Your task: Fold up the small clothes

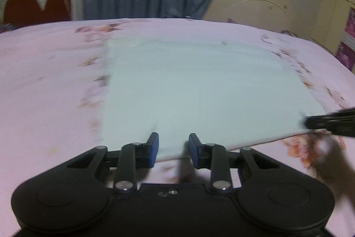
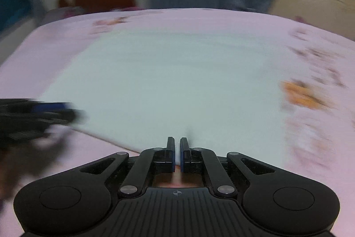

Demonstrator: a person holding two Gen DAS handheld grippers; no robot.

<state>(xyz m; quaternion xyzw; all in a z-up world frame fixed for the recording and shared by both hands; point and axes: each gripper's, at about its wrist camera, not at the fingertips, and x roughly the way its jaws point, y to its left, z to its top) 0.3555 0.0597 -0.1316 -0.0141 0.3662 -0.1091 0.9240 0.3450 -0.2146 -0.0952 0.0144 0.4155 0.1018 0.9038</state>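
Pale mint cloth (image 1: 199, 86) is pinched at its near edge by the clenched right gripper (image 2: 177, 148), the left gripper (image 1: 173, 143) gaping astride it; next, carry that edge toward frame top.

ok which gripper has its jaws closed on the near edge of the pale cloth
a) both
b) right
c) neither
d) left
b: in the right wrist view the right gripper has its jaws nearly together, pinching the near edge of the pale cloth, while the left gripper shows a clear gap between its blue pads, with the cloth edge lying in that gap unpinched.
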